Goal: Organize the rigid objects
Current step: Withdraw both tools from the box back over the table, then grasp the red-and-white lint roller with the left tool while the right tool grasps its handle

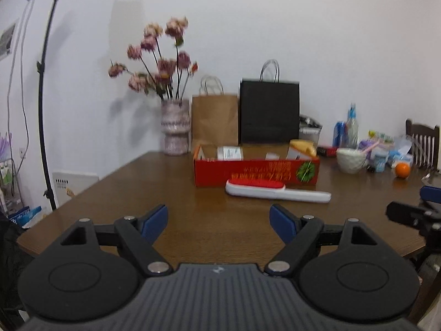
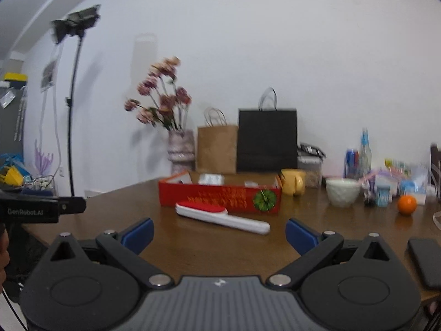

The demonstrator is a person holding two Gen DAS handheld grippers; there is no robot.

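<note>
A white brush with a red head (image 1: 275, 191) (image 2: 220, 216) lies flat on the brown table (image 1: 137, 190) (image 2: 193, 251), just in front of a low red box (image 1: 256, 169) (image 2: 220, 197) that holds small packets and a yellow item. My left gripper (image 1: 219, 222) hovers over the near table edge, open, nothing between its blue pads. My right gripper (image 2: 219, 234) is also open and empty, pointing at the brush from a short way back. Part of the right gripper shows at the right edge of the left wrist view.
Behind the box stand a vase of pink flowers (image 1: 176, 127), a brown paper bag (image 1: 215, 118) and a black bag (image 1: 269, 111). To the right are a yellow mug (image 2: 293, 184), a white bowl (image 2: 343, 191), an orange (image 2: 406, 204), bottles and clutter. A dark phone (image 2: 425, 259) lies near right.
</note>
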